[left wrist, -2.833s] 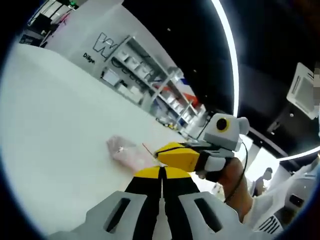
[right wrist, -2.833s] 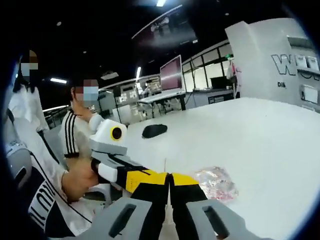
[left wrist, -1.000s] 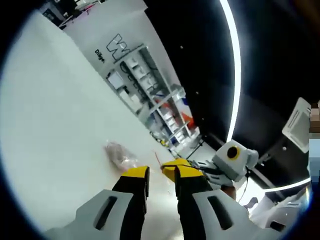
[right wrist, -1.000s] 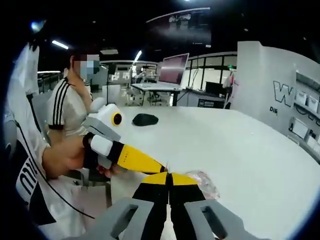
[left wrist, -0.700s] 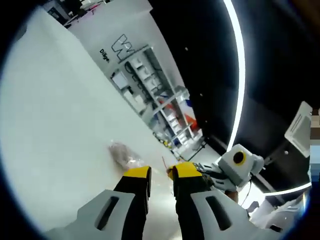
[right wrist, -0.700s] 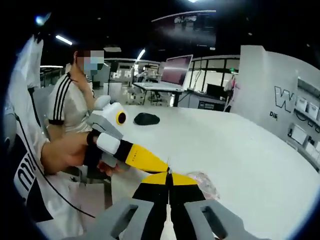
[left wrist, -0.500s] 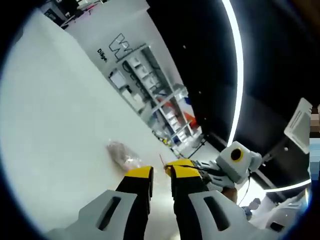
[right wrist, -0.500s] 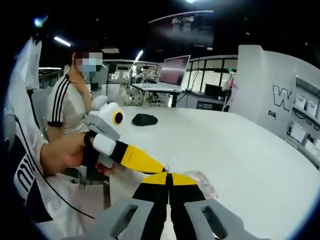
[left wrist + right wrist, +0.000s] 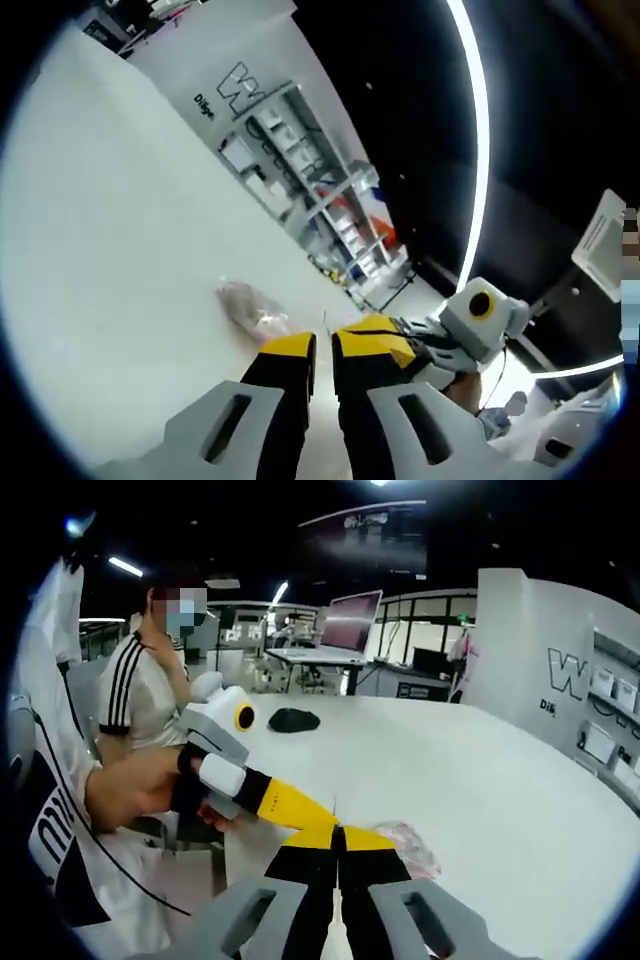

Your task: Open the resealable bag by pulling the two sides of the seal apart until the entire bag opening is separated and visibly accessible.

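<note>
**Both grippers at the bag's seal, mouth not yet spread**

Jaws of the right gripper point(image 9: 338, 842) are pressed together with no gap, seemingly pinching the top edge of the resealable bag point(image 9: 406, 844), whose crumpled clear body lies on the white table point(image 9: 520, 790) at about two o'clock from the tips. In the left gripper view, the left gripper point(image 9: 322, 347) shows its jaws nearly closed with a thin slit between them; whether they have film I cannot tell. There the bag sits at ten o'clock of the tips.

The bag looks light, thin, soft and slippery, likely to slide or lift off the table rather than resist. Each gripper should take one lip just beside the seal strip, on opposite faces, not the body.
</note>
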{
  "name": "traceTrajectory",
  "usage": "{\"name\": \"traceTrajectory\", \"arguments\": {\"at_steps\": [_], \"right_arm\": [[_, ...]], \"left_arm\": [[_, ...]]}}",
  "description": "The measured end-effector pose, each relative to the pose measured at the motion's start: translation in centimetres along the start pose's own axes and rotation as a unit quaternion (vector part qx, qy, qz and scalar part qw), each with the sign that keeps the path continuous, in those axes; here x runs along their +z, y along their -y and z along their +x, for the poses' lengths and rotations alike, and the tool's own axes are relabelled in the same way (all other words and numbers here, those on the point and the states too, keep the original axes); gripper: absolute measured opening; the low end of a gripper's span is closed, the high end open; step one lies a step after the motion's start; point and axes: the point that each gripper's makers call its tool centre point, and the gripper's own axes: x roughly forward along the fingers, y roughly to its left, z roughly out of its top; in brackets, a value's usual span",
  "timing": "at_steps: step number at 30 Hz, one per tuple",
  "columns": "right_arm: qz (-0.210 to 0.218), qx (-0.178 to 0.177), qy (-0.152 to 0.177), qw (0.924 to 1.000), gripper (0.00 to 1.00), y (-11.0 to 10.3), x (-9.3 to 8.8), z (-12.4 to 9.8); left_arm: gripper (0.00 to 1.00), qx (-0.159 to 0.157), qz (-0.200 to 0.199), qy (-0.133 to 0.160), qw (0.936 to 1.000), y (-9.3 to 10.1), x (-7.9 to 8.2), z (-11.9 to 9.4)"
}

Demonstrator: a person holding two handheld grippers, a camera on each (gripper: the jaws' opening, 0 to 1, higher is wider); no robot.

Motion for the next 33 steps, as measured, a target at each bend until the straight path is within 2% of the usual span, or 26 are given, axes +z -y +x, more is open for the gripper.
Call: {"name": "traceTrajectory", "arguments": {"at_steps": [2,6,12,14,15,16,21,26,27,29,33], "right_arm": [[0.004,0.002,0.000,1.0000,0.00,0.0,0.0,0.1],[0.001,0.003,-0.004,1.0000,0.00,0.0,-0.1,0.1],[-0.022,-0.005,-0.022,0.9995,0.00,-0.1,-0.4,0.3],[-0.014,-0.001,-0.027,0.9996,0.00,-0.2,-0.5,0.5],[-0.002,-0.005,-0.001,1.0000,0.00,0.0,0.2,0.5],[0.001,0.004,-0.014,0.9999,0.00,0.1,-0.3,0.3],[0.019,0.015,-0.003,0.9997,0.00,0.2,-0.3,0.3],[0.037,0.035,-0.009,0.9987,0.00,0.1,-0.7,0.3],[0.051,0.037,-0.008,0.9980,0.00,0.0,-0.7,0.3],[0.050,0.038,-0.011,0.9980,0.05,0.0,-0.9,0.4],[0.045,0.038,-0.022,0.9980,0.03,0.0,-1.4,0.5]], "left_arm": [[0.02,-0.003,0.001,-0.002,1.0000,0.2,-0.1,0.0],[0.01,-0.003,0.017,-0.007,0.9998,0.3,0.0,0.0],[0.00,0.012,0.060,-0.016,0.9980,0.3,-0.2,-0.1],[0.00,0.019,0.077,-0.023,0.9966,0.1,-0.2,-0.1],[0.00,0.018,0.075,-0.021,0.9968,0.0,0.0,-0.1],[0.00,0.017,0.075,-0.020,0.9968,0.1,0.2,-0.1],[0.00,0.020,0.089,-0.023,0.9955,-0.1,0.4,-0.1],[0.00,0.022,0.091,-0.025,0.9953,-0.3,0.3,-0.1],[0.00,0.023,0.092,-0.024,0.9952,-0.4,0.4,-0.1],[0.00,0.025,0.095,-0.022,0.9949,-0.4,0.4,-0.2],[0.00,0.023,0.095,-0.022,0.9950,-0.3,0.4,-0.2]]}}
